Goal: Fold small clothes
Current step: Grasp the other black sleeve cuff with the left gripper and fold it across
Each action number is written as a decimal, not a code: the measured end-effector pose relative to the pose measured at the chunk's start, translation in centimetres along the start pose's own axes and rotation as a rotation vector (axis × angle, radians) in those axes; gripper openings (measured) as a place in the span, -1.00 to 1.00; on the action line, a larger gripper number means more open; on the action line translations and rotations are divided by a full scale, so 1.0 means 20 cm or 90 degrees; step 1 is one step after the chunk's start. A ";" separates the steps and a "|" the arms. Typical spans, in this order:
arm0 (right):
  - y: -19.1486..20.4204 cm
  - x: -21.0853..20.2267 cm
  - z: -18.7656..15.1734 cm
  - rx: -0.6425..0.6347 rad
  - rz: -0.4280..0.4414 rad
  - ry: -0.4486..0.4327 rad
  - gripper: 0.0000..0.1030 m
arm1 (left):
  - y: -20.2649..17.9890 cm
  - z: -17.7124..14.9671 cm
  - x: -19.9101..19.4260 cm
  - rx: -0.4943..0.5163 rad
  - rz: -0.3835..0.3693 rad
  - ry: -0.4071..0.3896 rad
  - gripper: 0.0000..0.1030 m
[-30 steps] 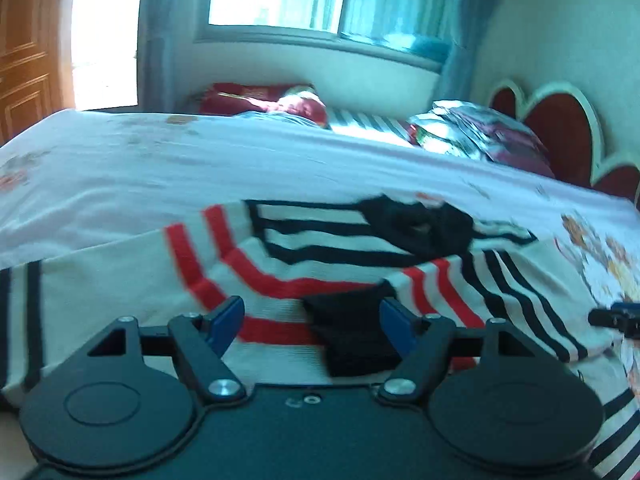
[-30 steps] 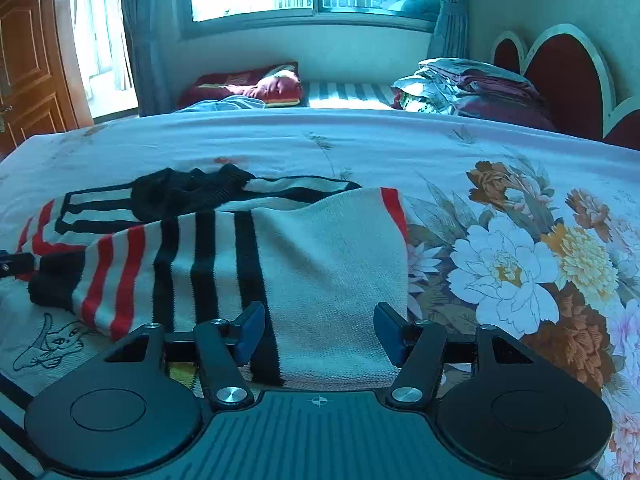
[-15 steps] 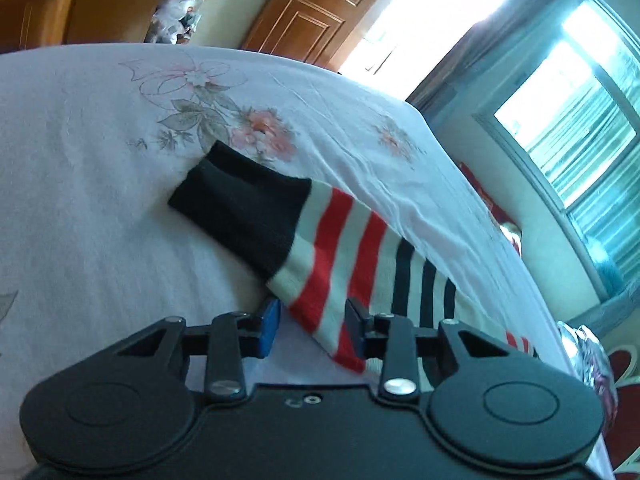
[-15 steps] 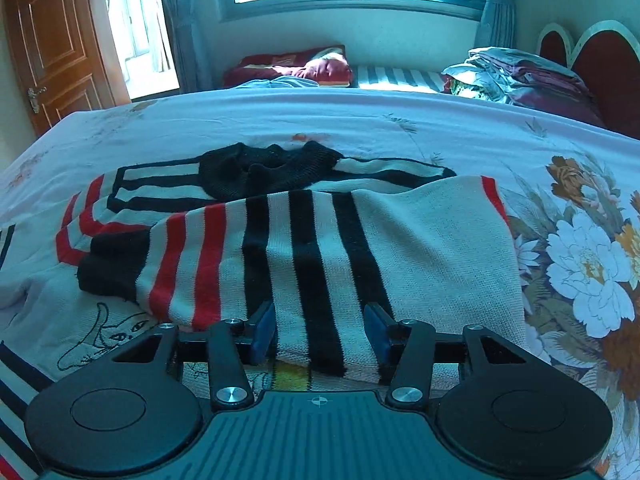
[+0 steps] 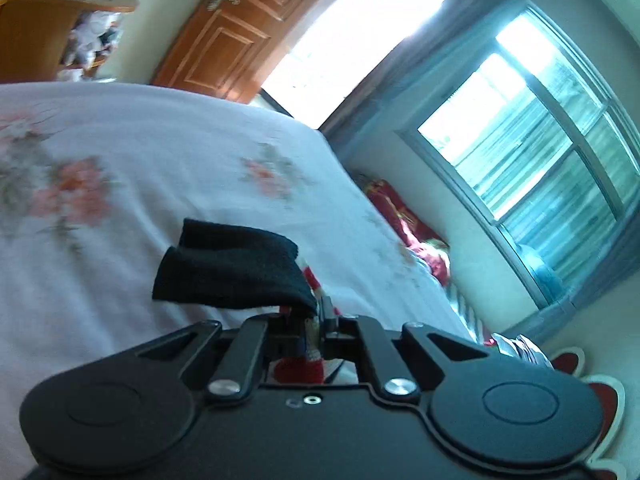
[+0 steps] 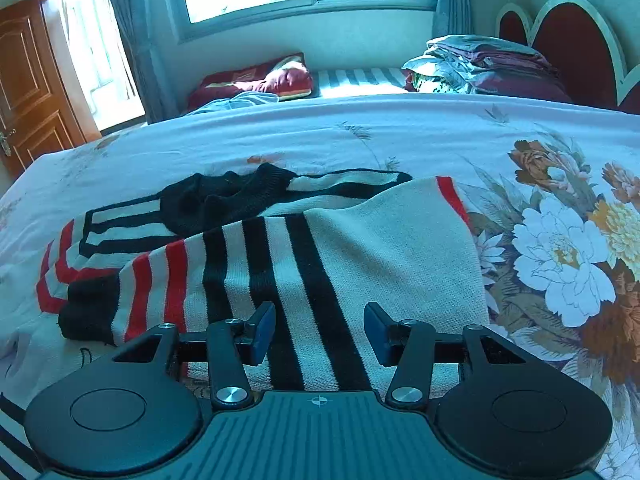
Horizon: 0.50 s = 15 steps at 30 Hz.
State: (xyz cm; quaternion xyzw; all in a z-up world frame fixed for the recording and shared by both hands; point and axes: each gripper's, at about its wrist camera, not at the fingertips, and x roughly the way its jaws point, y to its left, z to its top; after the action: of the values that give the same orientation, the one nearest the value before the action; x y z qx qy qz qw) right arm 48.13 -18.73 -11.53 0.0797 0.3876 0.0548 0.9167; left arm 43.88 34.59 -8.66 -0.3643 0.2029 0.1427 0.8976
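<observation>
Knit striped sweater (image 6: 320,264) lies spread on the bed (image 6: 360,136), one sleeve folded across its body, black collar at the far side. My left tongs (image 5: 311,322) are clamped tight on the other sleeve (image 5: 232,272) near its black cuff; the cuff sticks out ahead of the tips, above the floral sheet. My right tongs (image 6: 319,332) hang half open over the sweater's near edge, gripping nothing; striped knit shows between the pads.
</observation>
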 end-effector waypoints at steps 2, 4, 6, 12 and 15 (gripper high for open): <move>-0.04 -0.02 0.00 0.015 -0.002 -0.004 -0.03 | -0.23 -0.05 0.06 0.052 -0.052 0.026 -0.91; -0.08 -0.04 0.00 0.028 -0.006 -0.011 -0.03 | -0.49 -0.16 0.11 0.129 -0.090 0.060 -0.91; -0.12 -0.06 0.00 0.042 -0.009 -0.016 -0.03 | -0.75 -0.34 0.15 0.208 -0.133 0.100 -0.91; -0.28 -0.17 -0.01 0.081 -0.012 -0.034 -0.03 | -1.29 -0.95 0.20 0.390 -0.219 0.211 -0.91; -0.36 -0.22 -0.02 0.105 -0.004 -0.037 -0.03 | -1.44 -1.25 0.21 0.494 -0.242 0.259 -0.91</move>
State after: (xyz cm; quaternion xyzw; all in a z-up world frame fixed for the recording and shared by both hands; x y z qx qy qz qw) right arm 44.99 -26.39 -10.12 0.1551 0.3642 0.0176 0.9182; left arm 52.74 -2.85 -9.80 -0.0531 0.3426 -0.1847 0.9196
